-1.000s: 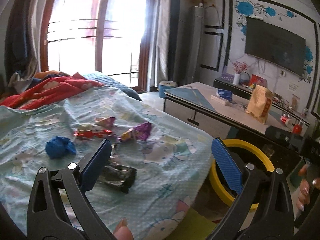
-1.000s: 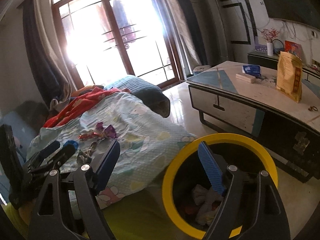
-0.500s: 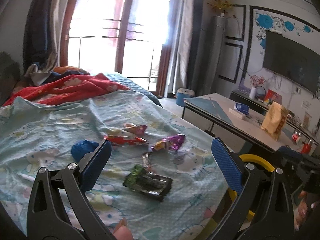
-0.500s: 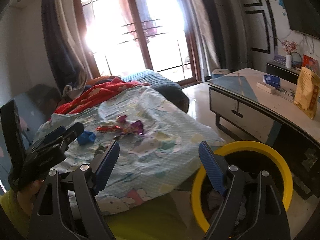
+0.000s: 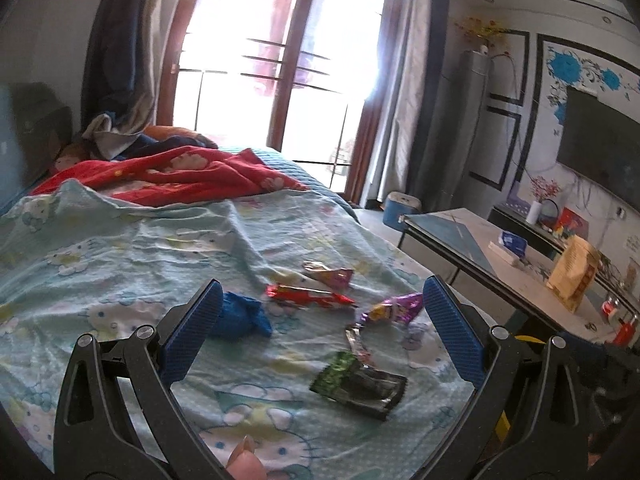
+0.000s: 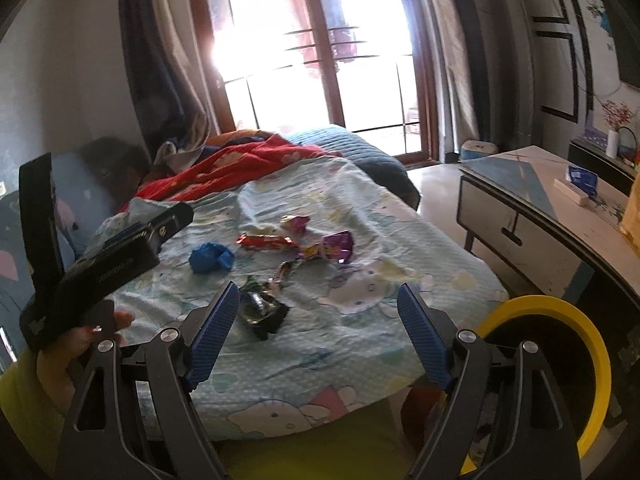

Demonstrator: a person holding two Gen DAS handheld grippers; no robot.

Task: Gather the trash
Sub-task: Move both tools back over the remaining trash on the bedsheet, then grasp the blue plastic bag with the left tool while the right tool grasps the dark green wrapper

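Both tongs, left (image 5: 320, 332) and right (image 6: 316, 332), gape empty; the crumpled black-green foil wrapper (image 5: 360, 384) on the bed lies just ahead of the left, long axis crosswise.

Five shiny wrappers (image 5: 358, 385) on the bed, one blue ball (image 5: 240, 316) (crumpled), one yellow-rimmed bin (image 6: 560, 368).

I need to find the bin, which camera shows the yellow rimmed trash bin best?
The right wrist view: the yellow rimmed trash bin shows most of its rim beside the bed. The left wrist view catches only a sliver behind the left claw.
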